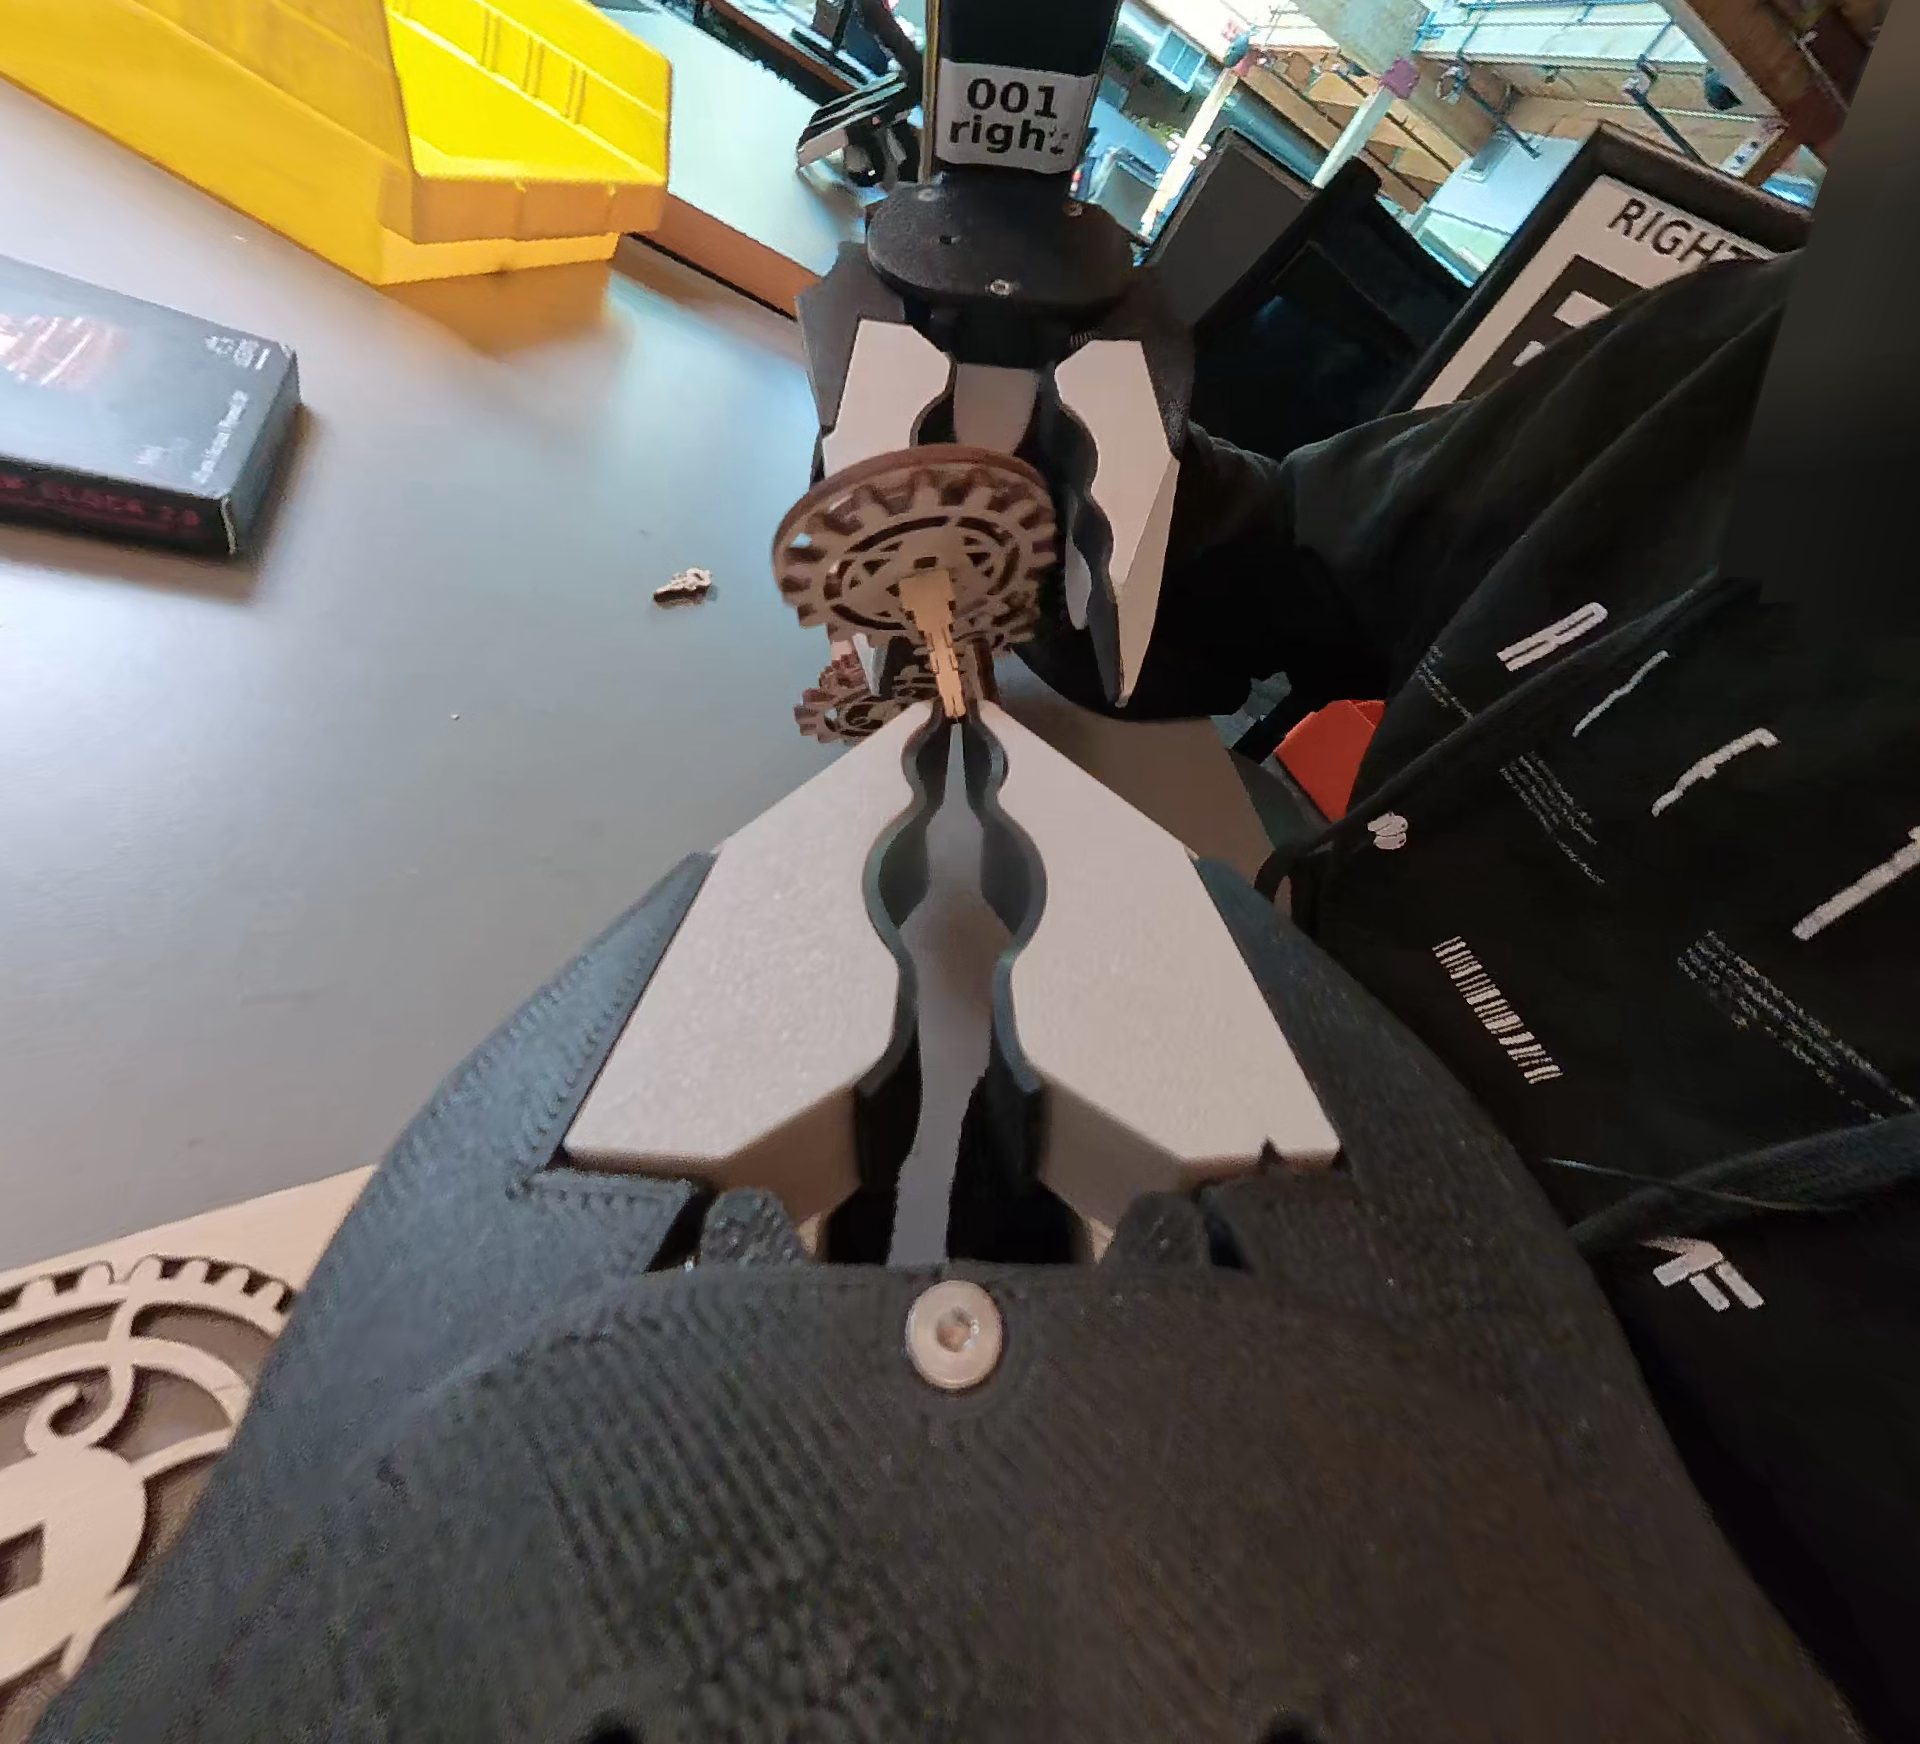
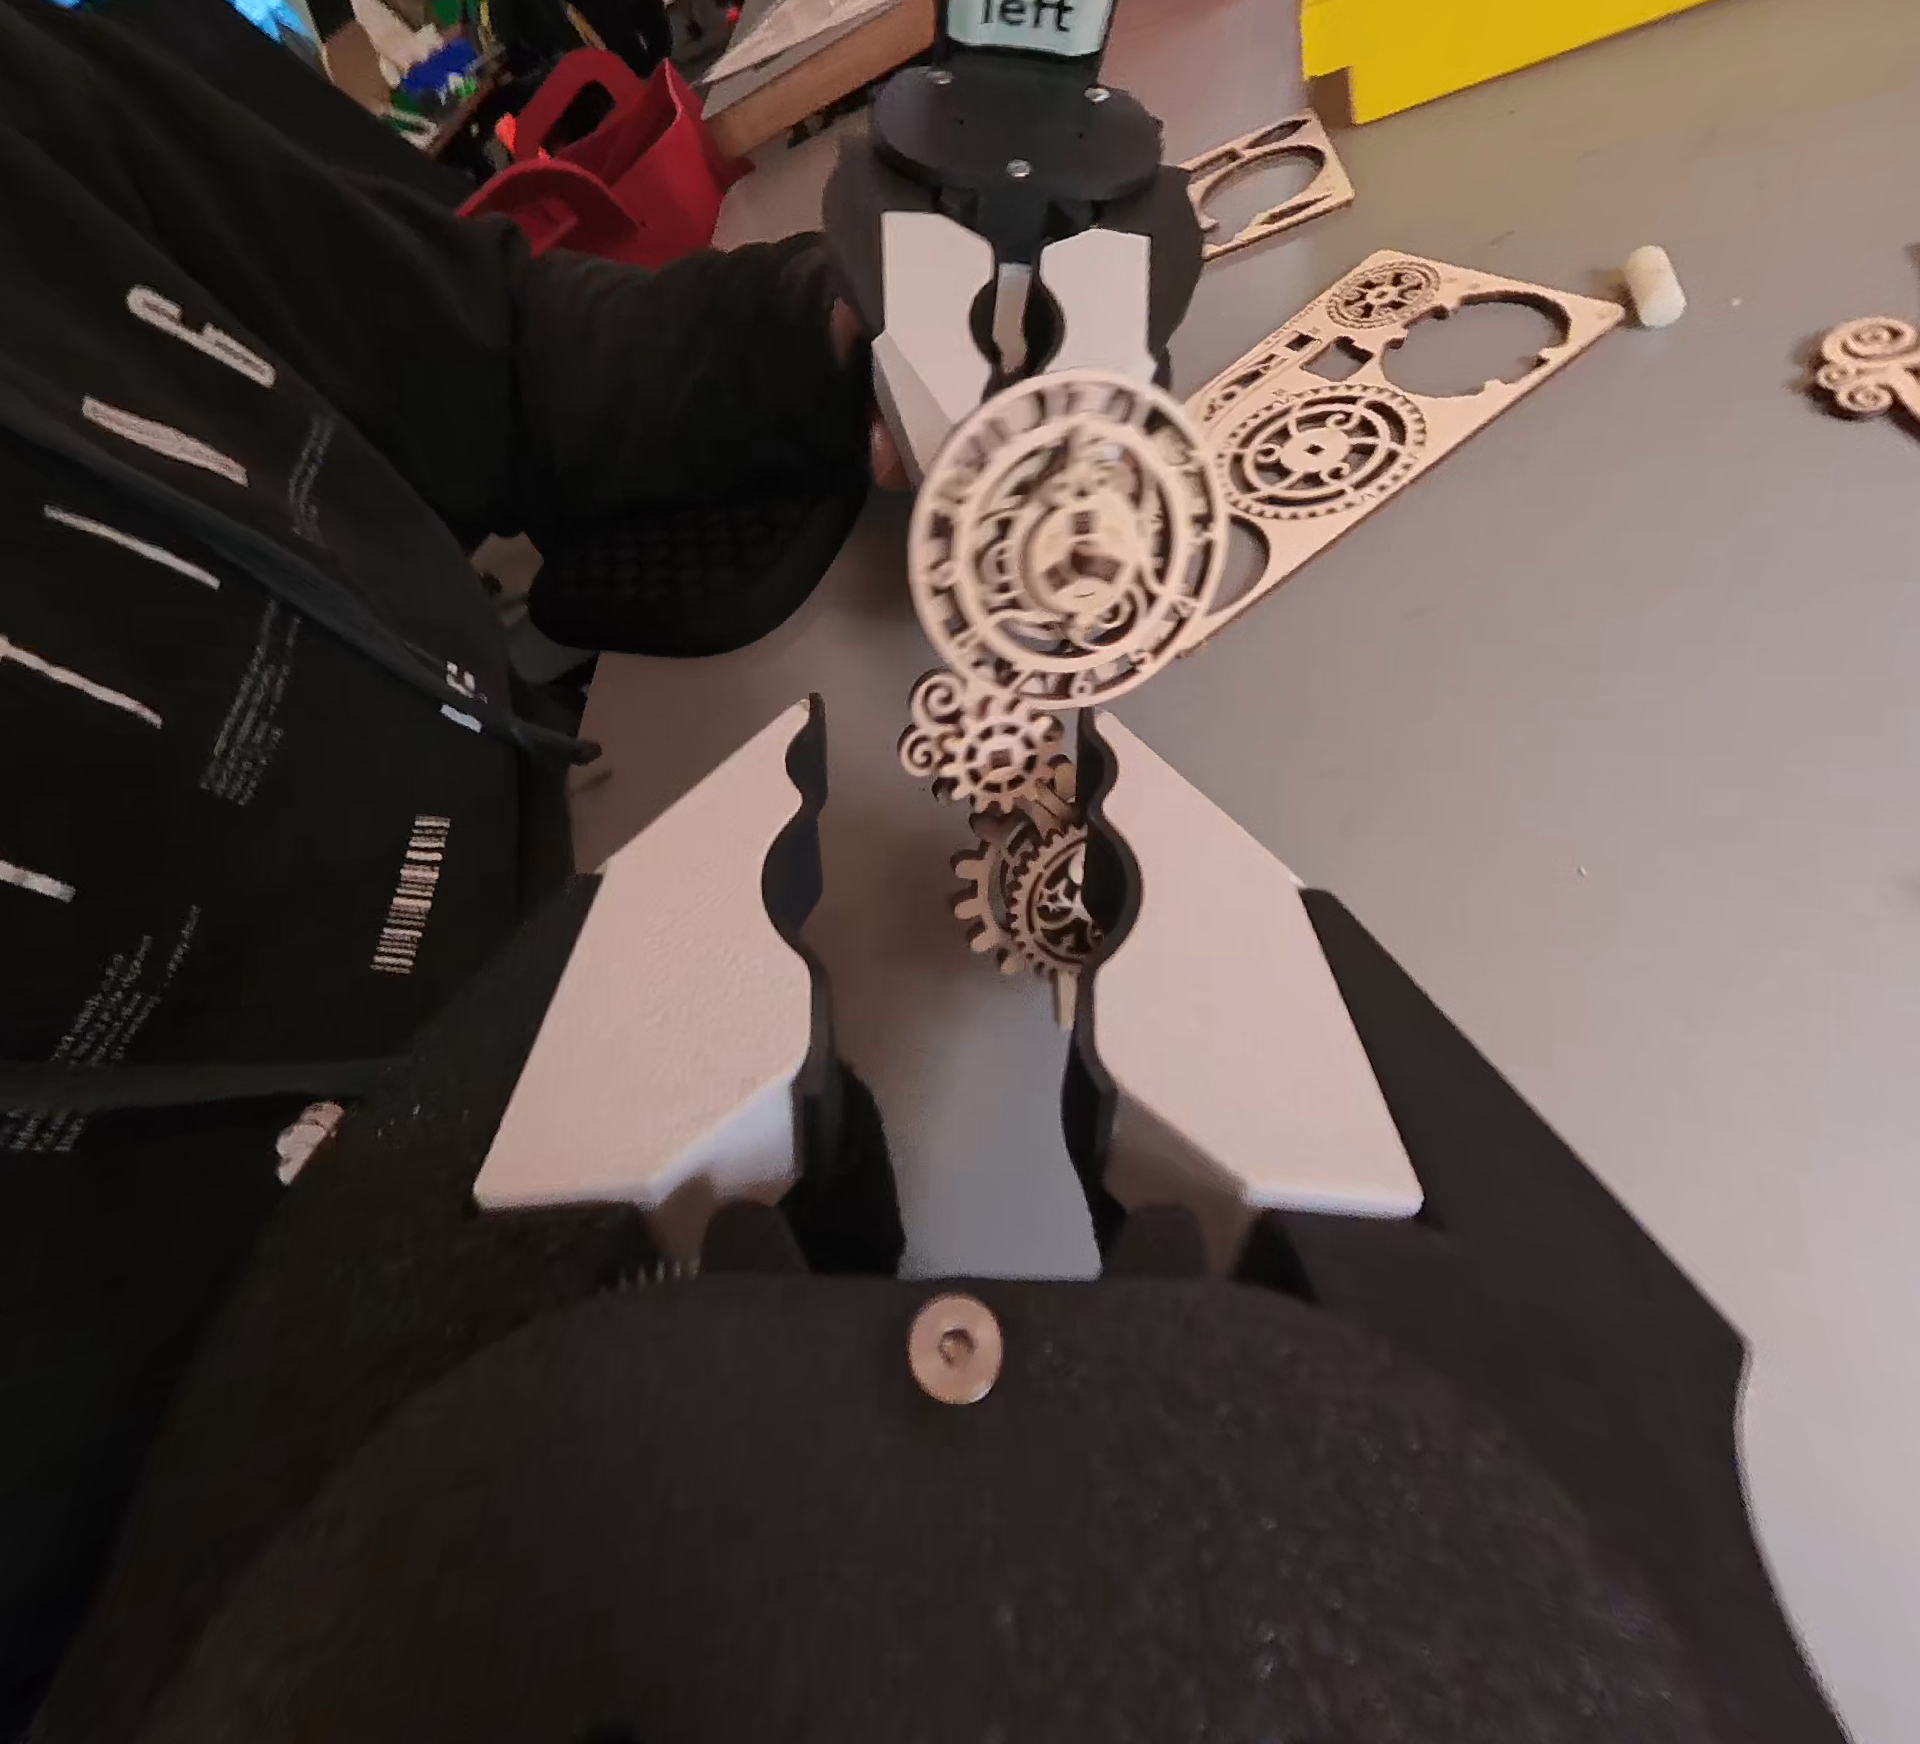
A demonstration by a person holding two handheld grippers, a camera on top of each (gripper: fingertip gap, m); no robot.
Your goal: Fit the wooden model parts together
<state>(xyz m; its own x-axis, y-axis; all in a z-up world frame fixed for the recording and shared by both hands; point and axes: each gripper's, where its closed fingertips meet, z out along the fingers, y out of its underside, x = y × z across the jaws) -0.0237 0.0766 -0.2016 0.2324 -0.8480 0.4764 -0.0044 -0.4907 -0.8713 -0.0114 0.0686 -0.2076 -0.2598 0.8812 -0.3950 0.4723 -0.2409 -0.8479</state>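
A wooden gear assembly hangs in the air between my two grippers. It is a large round openwork disc [image 2: 1065, 541] with smaller gears [image 2: 1023, 884] stacked on a pale wooden axle [image 1: 935, 645]. My left gripper [image 1: 951, 723] is shut on the tip of that axle and carries the assembly. My right gripper [image 2: 951, 718] faces it, jaws wide apart. The small gears sit between its fingers, against the right-hand finger [image 2: 1195, 946] only. In the left wrist view the right gripper's fingers [image 1: 1127, 489] stand spread behind the toothed gear [image 1: 914, 551].
Yellow bins [image 1: 312, 32] stand at the back of the grey table [image 1: 468, 811]. On it lie a black box [image 1: 135, 427], a small wooden piece [image 1: 684, 586], cut-out wooden sheets [image 2: 1351, 427], a white cylinder [image 2: 1652, 302] and a scroll-shaped part [image 2: 1870, 375]. A person's black garment [image 2: 208, 551] is close by. Less than 4 cm separates the two grippers' tips.
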